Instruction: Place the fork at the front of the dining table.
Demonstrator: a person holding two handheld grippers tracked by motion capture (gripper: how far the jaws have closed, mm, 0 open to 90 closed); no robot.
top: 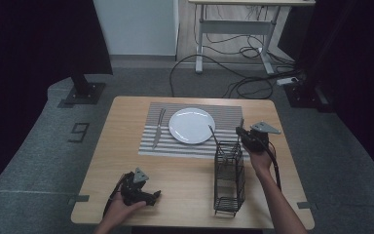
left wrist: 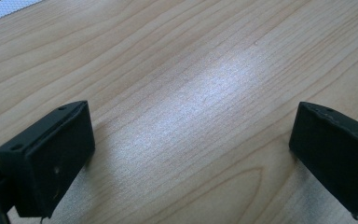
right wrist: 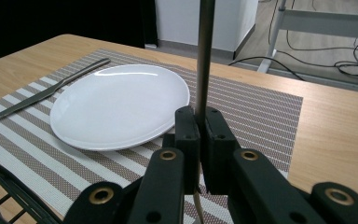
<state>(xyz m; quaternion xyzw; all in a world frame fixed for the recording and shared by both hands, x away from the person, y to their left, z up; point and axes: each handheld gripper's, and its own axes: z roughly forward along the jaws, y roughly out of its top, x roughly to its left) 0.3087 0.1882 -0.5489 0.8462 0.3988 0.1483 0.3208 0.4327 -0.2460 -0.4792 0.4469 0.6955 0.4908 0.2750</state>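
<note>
Right gripper view: utensil handle [right wrist: 204,56] clamped upright between right tongs [right wrist: 199,135].

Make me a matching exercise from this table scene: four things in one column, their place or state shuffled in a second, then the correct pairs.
1. knife
2. plate
3. left gripper
4. right gripper

A. open over bare wood
B. white, centred on the striped placemat
C. lying on the placemat left of the plate
D. clamped on a thin metal handle

Pairs: 1-C, 2-B, 3-A, 4-D
</note>
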